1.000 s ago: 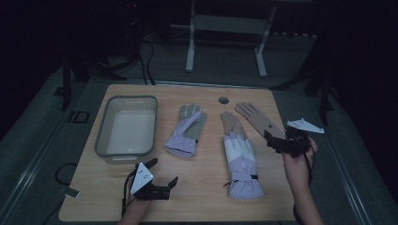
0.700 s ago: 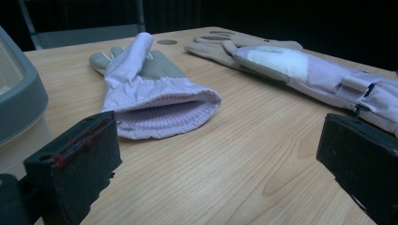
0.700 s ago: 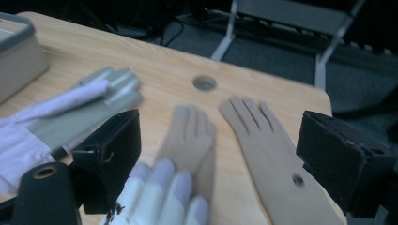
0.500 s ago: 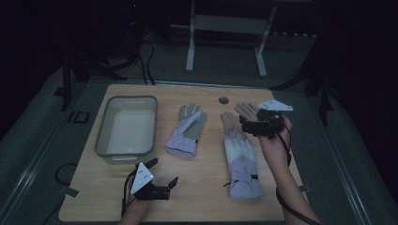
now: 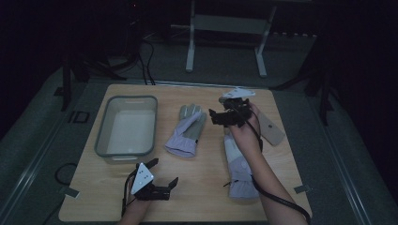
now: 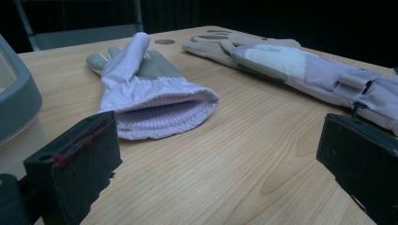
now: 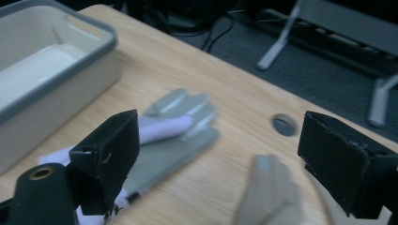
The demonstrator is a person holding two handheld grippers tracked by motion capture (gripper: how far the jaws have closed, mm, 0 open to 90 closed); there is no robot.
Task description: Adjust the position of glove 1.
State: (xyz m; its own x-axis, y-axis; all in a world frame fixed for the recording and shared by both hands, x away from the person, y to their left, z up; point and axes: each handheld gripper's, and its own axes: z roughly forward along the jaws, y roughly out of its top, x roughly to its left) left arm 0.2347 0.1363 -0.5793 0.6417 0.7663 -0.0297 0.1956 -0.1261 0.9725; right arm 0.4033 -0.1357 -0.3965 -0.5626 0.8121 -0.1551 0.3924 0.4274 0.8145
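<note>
A: Where is the right gripper (image 5: pixel 217 116)?

B: In the high view it hangs above the far half of the wooden table (image 5: pixel 202 187), over the finger end of the long lilac glove (image 5: pixel 238 164) that lies under the person's right forearm. Its jaws point left, toward the short lilac-and-grey glove (image 5: pixel 187 131).

A: Are they holding anything?

B: No. The right gripper view shows the two black jaws spread wide with only air between them. Below that gap lie the grey fingers of the short glove and, blurred, the fingertips of the long one. A round hole in the table (image 7: pixel 283 124) sits just past them.

A: And the left gripper (image 5: pixel 170 186)?

B: It rests low at the near edge of the table, well apart from both gloves. Its jaws are also wide apart and empty; in the left gripper view bare wood fills the space between them, and the short glove's ribbed cuff opens toward the camera.

A: What else is on the table?

B: A grey-rimmed plastic tub (image 5: pixel 105 140) stands at the left, just beside the short glove, not touching it. A tan glove (image 5: pixel 270 127) lies to the right of the long lilac one, partly hidden by the right hand (image 5: pixel 245 133); in the left gripper view their fingers lie side by side, and I cannot tell whether they touch.
</note>
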